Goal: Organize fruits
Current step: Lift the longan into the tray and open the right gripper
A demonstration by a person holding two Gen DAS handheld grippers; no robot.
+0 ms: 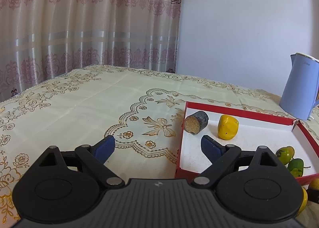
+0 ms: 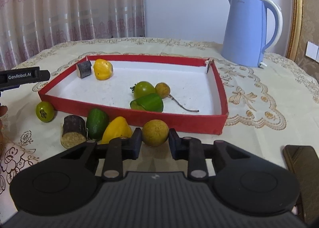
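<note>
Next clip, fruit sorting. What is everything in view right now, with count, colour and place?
tray: one, red, white inside, mid-table
stalk pieces: two, dark; one in the tray's far left corner, one in front of it
yellow peppers: two; one in tray, one in front
green tomatoes: two; one in tray, one outside
round fruits: two, yellow-brown; small in tray, large in front
cut green piece: one, in tray
green oval fruit: one, in front
kettle: one, pale blue, behind tray
tablecloth: cream, gold pattern
left gripper: open, empty
right gripper: shut on the large round fruit
</note>
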